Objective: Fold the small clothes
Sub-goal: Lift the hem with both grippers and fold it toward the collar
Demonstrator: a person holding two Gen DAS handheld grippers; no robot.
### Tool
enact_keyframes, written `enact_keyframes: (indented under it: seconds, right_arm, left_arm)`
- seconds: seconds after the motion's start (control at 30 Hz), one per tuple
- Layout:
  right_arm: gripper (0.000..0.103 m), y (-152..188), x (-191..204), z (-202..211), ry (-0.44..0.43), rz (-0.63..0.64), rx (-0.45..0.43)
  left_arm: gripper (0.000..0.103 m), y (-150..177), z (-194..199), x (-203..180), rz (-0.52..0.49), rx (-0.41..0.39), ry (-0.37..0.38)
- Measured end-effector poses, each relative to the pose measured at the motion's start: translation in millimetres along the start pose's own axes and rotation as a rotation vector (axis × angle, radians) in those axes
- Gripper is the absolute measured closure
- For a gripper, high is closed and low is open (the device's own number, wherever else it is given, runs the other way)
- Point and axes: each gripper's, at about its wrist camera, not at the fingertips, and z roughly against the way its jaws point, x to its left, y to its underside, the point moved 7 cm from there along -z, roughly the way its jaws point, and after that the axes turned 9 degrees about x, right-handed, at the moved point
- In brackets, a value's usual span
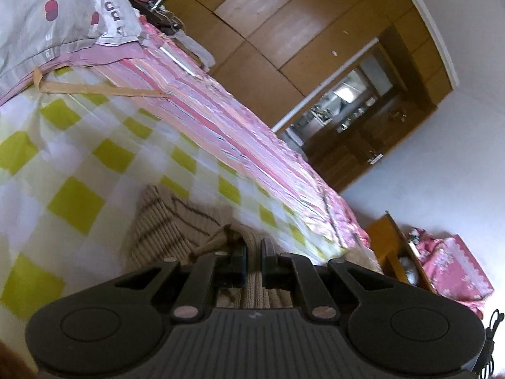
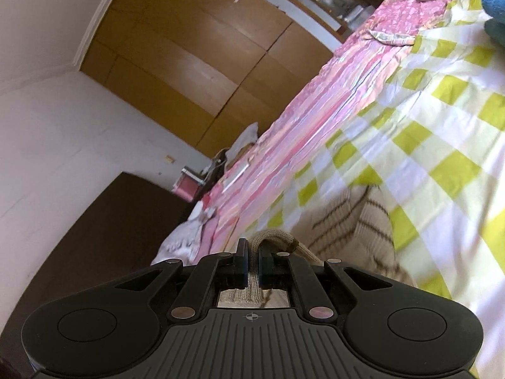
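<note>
Wide bed (image 1: pixel 79 145) fills both views, spread with a yellow-and-white checked sheet (image 2: pixel 442 120) and a pink striped cover (image 1: pixel 227 120) running along its far side, with a big wooden wardrobe (image 1: pixel 284 31) standing behind against the white wall. Up at one corner of the bed sits a grey pillow with red dots (image 1: pixel 47 15). Now to the garment: a beige knitted sweater with dark stripes (image 1: pixel 170 221) lies on the checked sheet, its near edge pulled up off the bed toward both cameras. Left claw (image 1: pixel 253 257) tilts slightly downward, its view rolled well off level, jaws nearly together and pinching a ribbed fold of the knit. Right claw (image 2: pixel 251 260) points a little below level too, its view rolled the opposite way, jaws drawn tight on a ribbed band of the same sweater, which loops out just past the tips. Both frames are slightly blurred.
</note>
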Motion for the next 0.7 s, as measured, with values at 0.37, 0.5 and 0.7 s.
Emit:
enact_keyframes:
  seconds: [0.37,0.5,0.7]
  right_arm:
    - [0.097,-24,-46,-78,0.161,-0.029,0.011]
    - [0.097,-25,-59,-87,0.211,-0.034,0.013]
    - [0.097,-30,-64,-98,0.244,-0.034,0.009]
  left_arm:
    - [0.089,-17,-66,46,0.038,0.046,-0.120]
    - [0.089,-18,-73,49,0.026,0.044,-0.145]
    - [0.089,-14,-75,60,0.049,0.037,-0.174]
